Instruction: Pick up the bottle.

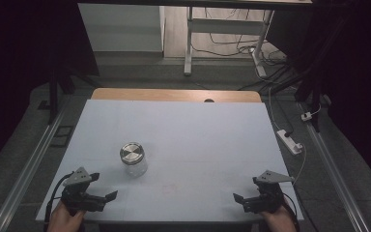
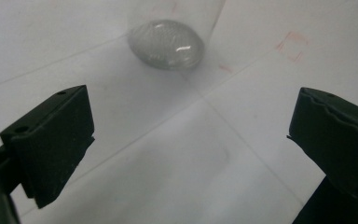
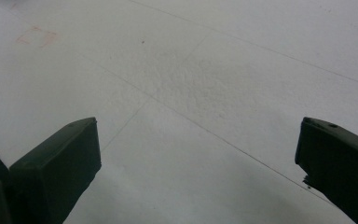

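High view: white table (image 1: 183, 130) with a lidded glass jar (image 1: 134, 158) standing upright left of centre, nothing lifted or opened as far as I can judge, so the work looks barely begun; grasping the jar and anything after that is all left. Left gripper (image 1: 101, 197) sits at the near left edge, jaws wide apart, nothing between them, jar just ahead and slightly to its right, near but not touching. Left gripper view has the jar's base (image 2: 166, 44) up top, beyond the jaws. Right gripper (image 1: 244, 200) at the near right edge, jaws spread, empty, well apart from the jar, bare tabletop (image 3: 205, 93) ahead of it
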A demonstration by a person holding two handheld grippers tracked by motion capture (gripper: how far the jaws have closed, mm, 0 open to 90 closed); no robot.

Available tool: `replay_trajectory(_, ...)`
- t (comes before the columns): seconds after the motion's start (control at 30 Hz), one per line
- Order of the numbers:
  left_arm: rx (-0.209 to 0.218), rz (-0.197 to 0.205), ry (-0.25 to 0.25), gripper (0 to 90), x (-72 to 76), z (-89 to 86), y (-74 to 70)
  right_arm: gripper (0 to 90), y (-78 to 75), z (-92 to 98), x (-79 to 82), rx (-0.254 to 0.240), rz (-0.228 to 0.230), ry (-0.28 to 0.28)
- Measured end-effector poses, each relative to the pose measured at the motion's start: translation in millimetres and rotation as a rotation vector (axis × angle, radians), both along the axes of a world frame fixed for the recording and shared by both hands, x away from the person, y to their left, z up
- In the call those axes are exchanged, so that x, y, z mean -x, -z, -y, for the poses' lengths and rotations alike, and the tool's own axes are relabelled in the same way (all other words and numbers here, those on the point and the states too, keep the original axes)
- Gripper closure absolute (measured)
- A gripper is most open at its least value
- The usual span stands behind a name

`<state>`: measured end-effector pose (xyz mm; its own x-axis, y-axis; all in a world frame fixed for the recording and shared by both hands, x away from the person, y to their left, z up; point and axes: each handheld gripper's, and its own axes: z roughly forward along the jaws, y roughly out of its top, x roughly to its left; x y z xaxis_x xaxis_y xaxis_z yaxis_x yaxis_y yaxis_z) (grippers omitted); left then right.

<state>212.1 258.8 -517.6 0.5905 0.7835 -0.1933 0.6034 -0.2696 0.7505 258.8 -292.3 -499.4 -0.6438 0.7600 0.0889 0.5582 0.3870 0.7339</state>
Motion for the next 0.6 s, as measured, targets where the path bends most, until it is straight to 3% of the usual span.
replay_trajectory(0.13, -0.004, 0.016, 0.001, 1.3, -6.5, 3.3, 0.4, 0.0, 0.0, -0.1, 0.0, 0.001, 0.000, 0.001)
replay_trajectory(0.23, -0.042, 0.048, -0.004, 0.3, -11.1, 8.4, 0.6, 0.0, 0.1, 0.5, -0.4, -0.002, -0.001, 0.001)
replay_trajectory(0.33, -0.032, 0.057, -0.012, 0.0, -15.6, 11.0, -0.2, 0.0, 0.1, 0.3, -0.4, -0.001, -0.001, 0.001)
replay_trajectory(0.6, -0.022, 0.026, -0.005, 0.0, -31.3, 17.1, -0.5, 0.0, 0.1, -0.2, -0.3, 0.002, -0.003, 0.000)
